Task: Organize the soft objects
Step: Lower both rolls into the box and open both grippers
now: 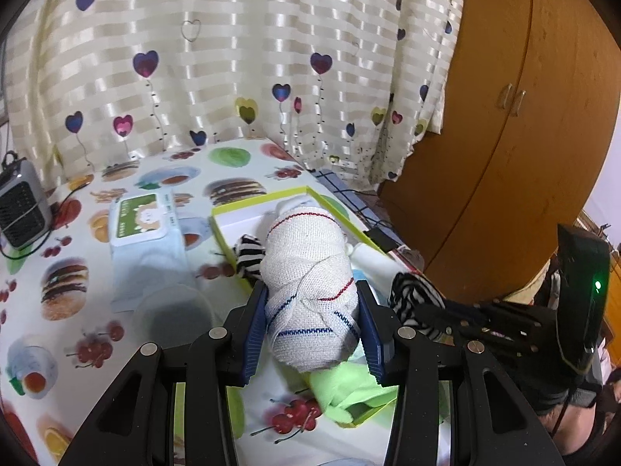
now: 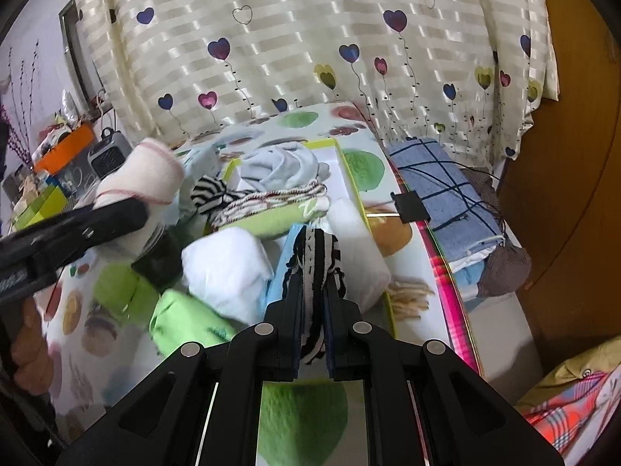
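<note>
The left tongs (image 1: 312,324) pinch a rolled white cloth bundle (image 1: 310,291) above the table (image 1: 93,310), near a green-rimmed box (image 2: 351,178). The right tongs (image 2: 312,306) are pressed tight on a black-and-white striped sock (image 2: 316,260) over that box.

green-rimmed white shallow cardboard box (image 1: 248,204): near part hidden behind white knotted woven cloth roll (image 1: 310,272)
white wet-wipe pack with green label (image 1: 141,215): print too blurred to read
person's hand (image 2: 29,353): cut off at left edge, blurred
grey small fan heater (image 1: 21,204): partly cut off at left

A home bedroom: heart-print curtain (image 1: 240,62), wooden wardrobe (image 1: 504,136), food-print tablecloth (image 1: 77,272), small heater (image 1: 21,206).
</note>
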